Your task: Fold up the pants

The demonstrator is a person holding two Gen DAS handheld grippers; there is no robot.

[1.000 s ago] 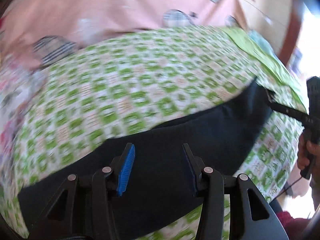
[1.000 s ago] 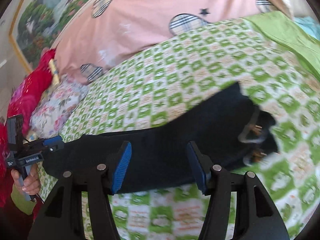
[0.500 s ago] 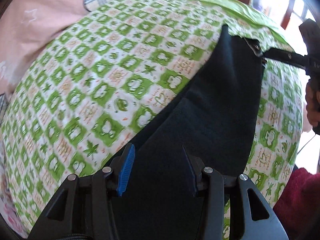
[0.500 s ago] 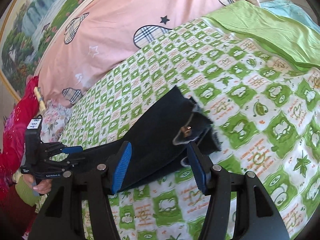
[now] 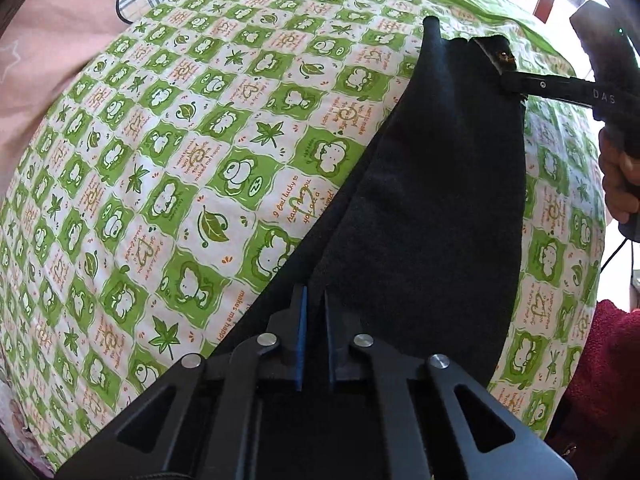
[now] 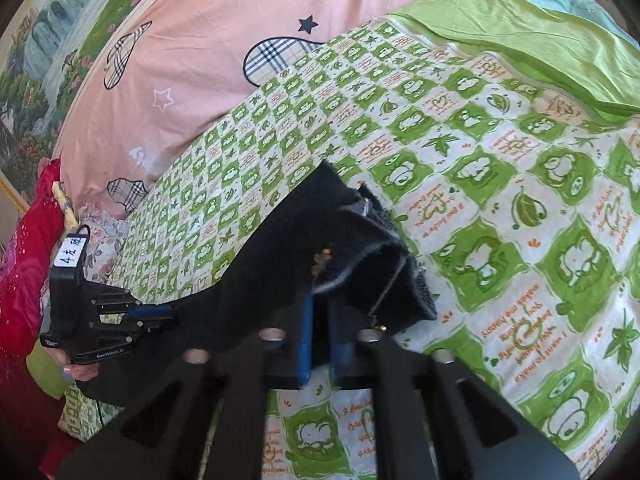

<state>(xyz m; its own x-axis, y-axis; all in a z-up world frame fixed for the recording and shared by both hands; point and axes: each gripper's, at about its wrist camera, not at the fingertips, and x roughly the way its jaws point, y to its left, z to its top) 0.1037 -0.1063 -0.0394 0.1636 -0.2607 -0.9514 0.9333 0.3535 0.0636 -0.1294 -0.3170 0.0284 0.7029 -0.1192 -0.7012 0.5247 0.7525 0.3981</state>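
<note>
pants: dark, lying long across the green-and-white checked bedsheet, from the bottom centre of the left wrist view up to the upper right; one layer lies over another along a seam running up from the lower centre, so they look already doubled lengthwise.
left gripper: blue pads drawn nearly together with dark cloth pinched between them at the bottom centre; clamped on the leg end, likely to anchor that end.
right gripper: pads close on the waistband end in the lower centre of the right wrist view; the metal button and the pale inner band show just above the fingers, so it grips at the waist opening.
why both ends: holding opposite ends keeps the cloth taut and flat, a sensible start for bringing one end over the other.
surroundings: pink quilt in the upper left, plain green cover in the upper right, both well apart from the cloth.
risk: the loose waist flap could bunch when carried.
</note>
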